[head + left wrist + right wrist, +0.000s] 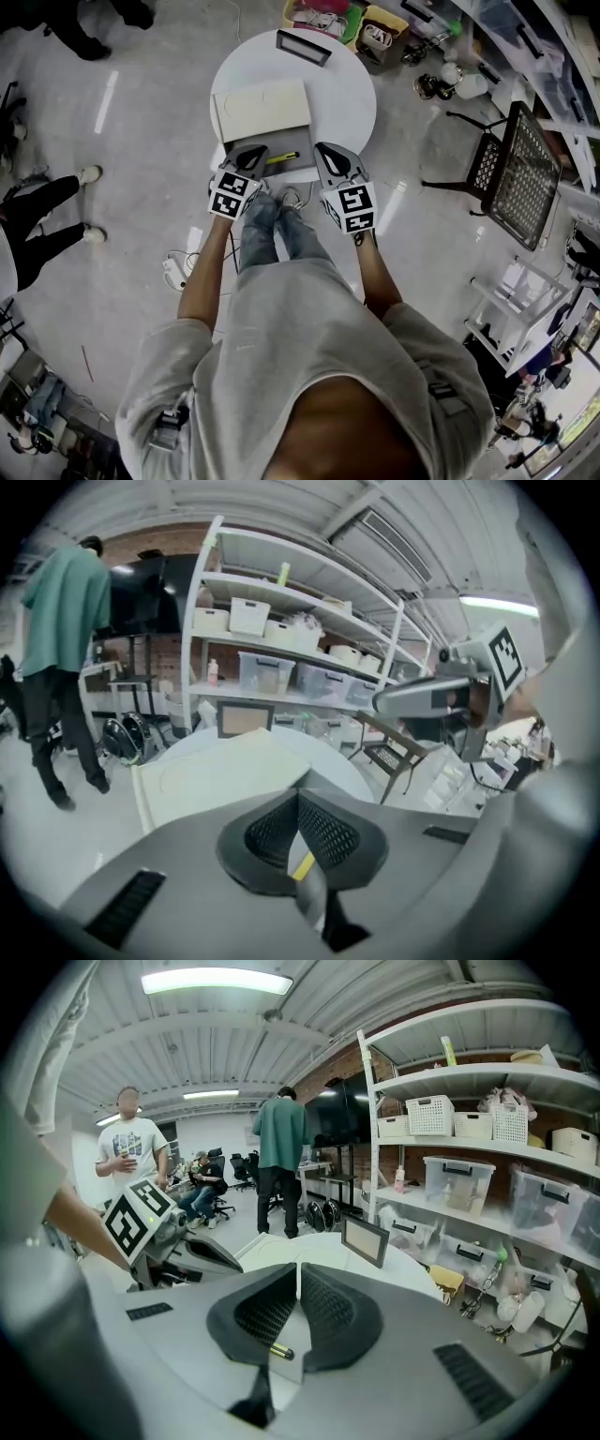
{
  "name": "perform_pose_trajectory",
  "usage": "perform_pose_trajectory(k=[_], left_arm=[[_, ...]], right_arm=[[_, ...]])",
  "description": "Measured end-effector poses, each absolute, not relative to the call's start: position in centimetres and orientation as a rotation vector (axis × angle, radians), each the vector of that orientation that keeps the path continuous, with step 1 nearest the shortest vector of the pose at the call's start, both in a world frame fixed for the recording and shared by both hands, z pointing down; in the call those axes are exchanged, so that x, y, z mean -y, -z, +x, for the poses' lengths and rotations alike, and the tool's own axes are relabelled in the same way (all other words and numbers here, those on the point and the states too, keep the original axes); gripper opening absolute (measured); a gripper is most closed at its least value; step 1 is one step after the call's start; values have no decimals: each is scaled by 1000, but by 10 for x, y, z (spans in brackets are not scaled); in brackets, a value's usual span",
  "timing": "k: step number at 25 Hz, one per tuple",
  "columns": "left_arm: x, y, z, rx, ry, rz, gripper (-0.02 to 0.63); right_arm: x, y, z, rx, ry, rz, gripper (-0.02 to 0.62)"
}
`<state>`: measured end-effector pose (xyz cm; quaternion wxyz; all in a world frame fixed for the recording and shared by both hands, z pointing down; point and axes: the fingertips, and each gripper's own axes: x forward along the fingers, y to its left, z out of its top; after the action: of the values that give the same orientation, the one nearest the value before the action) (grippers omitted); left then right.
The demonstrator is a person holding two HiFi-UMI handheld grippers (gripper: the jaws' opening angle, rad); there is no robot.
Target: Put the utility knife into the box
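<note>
The yellow utility knife (pixel 281 157) lies on the round white table (pixel 352 94) near its front edge, between my two grippers. Just behind it rests the flat cream box (pixel 262 108), which fills the middle of the left gripper view (pixel 225 771). My left gripper (pixel 260 149) is shut, its jaws meeting tip to tip with nothing held (pixel 298 797); a strip of the knife (pixel 302 864) shows below them. My right gripper (pixel 323 147) is also shut and empty (pixel 298 1266), with the knife's end (pixel 279 1351) on the table under it.
A dark-framed panel (pixel 303 47) stands at the table's far edge. Coloured bins (pixel 347 19) and a mesh chair (pixel 511 169) sit beyond on the right. People stand nearby (pixel 61 658) (pixel 281 1157), another's legs at the left (pixel 47 220). Shelving (pixel 281 658) lines the wall.
</note>
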<state>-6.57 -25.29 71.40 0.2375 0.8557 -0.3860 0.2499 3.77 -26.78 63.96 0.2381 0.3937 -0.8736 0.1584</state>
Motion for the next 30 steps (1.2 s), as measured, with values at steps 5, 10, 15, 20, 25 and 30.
perform_pose_trajectory(k=[5, 10, 15, 20, 25, 30], left_arm=[[255, -684, -96, 1213, -583, 2299, 18], [253, -661, -126, 1339, -548, 2275, 18], [253, -634, -152, 1475, -480, 2227, 19], [255, -611, -176, 1572, -412, 2191, 18], [261, -592, -191, 1631, -387, 2199, 18], [272, -569, -197, 1681, -351, 2221, 18]], right_arm=[[268, -636, 35, 2405, -423, 1069, 37], [269, -632, 31, 2415, -391, 1060, 37], [273, -624, 34, 2433, -364, 1066, 37], [280, -607, 31, 2473, -346, 1080, 35], [292, -589, 27, 2494, -287, 1105, 35], [310, -562, 23, 2524, -205, 1127, 35]])
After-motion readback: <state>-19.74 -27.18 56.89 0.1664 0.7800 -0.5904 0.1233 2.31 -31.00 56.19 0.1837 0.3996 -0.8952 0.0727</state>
